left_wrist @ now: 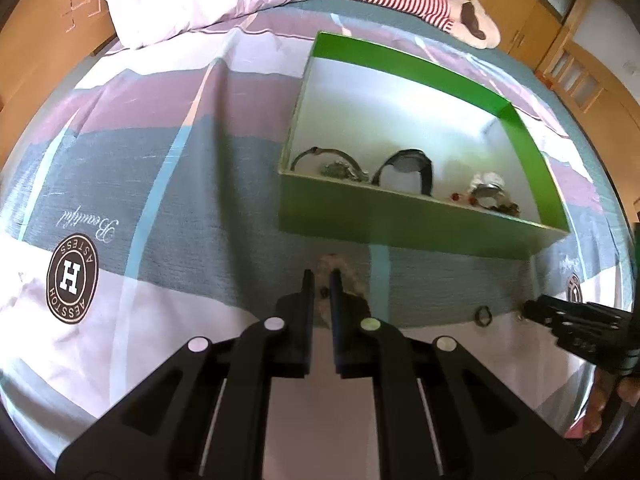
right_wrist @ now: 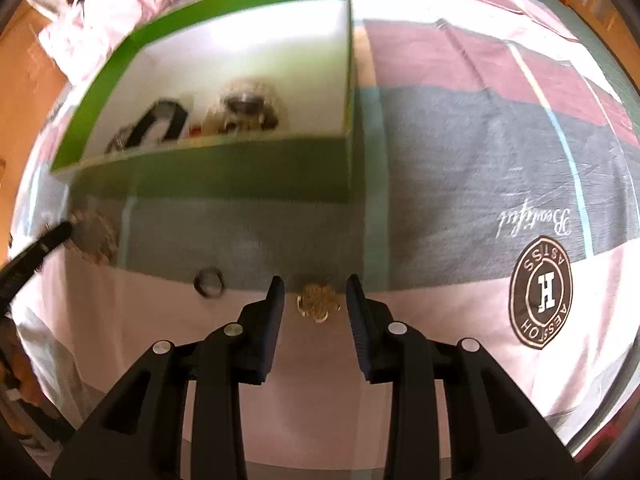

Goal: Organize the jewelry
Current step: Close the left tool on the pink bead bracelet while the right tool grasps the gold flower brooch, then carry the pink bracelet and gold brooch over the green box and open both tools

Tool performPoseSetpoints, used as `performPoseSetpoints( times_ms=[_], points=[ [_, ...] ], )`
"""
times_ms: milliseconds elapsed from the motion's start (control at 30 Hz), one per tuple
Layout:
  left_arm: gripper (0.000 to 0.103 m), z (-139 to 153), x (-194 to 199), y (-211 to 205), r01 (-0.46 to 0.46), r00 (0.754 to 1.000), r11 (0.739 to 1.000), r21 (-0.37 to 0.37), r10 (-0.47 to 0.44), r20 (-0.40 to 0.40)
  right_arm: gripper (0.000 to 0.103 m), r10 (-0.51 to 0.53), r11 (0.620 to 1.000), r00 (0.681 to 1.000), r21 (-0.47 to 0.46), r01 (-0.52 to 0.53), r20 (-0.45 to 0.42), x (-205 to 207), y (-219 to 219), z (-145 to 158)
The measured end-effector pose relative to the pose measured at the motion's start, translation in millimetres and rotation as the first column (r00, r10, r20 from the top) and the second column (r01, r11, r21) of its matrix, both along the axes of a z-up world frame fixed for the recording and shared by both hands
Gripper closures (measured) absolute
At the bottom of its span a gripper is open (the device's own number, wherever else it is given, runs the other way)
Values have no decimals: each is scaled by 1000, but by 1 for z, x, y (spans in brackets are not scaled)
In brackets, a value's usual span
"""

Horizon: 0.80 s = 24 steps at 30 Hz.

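Right gripper (right_wrist: 315, 286): jaws stand apart, straddling a small gold filigree brooch-like piece (right_wrist: 318, 303) that lies flat on the pale band of the bedsheet (right_wrist: 460, 184). Neither finger appears to touch the piece yet. To grasp it well, lower the fingertips (right_wrist: 276, 286) until they press lightly into the soft sheet, centre the piece between them, then squeeze slowly; a flat piece on yielding fabric is likely to slip under the pads or take a fold of cloth with it.

Left gripper (left_wrist: 321, 278): jaws are nearly together around a beige beaded, fuzzy bracelet-like piece (left_wrist: 344, 276) on the bed. Whether the pads already pinch it cannot be told, as the piece is blurred. Confirm a firm hold before lifting.

Between the two grippers, a small dark ring (right_wrist: 208, 280) lies loose on the sheet; avoid brushing it aside.

Beyond these stands the open green cardboard box with white interior (left_wrist: 400, 220). Along its near wall lie a grey-banded wristwatch (left_wrist: 328, 160), a black-strapped wristwatch (left_wrist: 408, 168) and a pale cluster with small red beads (left_wrist: 486, 194). Carry each piece over the near wall and release it low over bare floor.
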<state>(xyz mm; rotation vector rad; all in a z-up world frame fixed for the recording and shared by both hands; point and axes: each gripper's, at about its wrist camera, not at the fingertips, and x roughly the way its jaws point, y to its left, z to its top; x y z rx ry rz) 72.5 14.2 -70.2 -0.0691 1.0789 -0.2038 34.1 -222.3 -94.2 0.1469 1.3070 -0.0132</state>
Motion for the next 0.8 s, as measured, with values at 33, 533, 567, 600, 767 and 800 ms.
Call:
performPoseSetpoints(
  times_ms=[33,533,567,600,767,800],
  points=[
    [95,0,-3,0,0,1000,1000,3,0,1,70,13,1000,1000,-13,-14,-9,-1,4,-3],
    [96,42,-24,5,-14,983,999,44,5,183,84,51,995,962,70,-72,268,15,62,36],
    [96,44,-24,6,-13,982,999,46,5,187,84,58,994,959,68,-80,277,17,68,37],
    [96,45,-24,8,-12,982,999,44,4,186,84,70,994,958,67,-92,278,14,72,37],
    [95,45,-20,14,-27,983,999,37,20,183,84,125,990,955,31,-138,268,13,81,26],
    [96,46,-20,15,-32,982,999,38,24,185,84,131,989,955,25,-143,266,10,82,25]
  ],
)
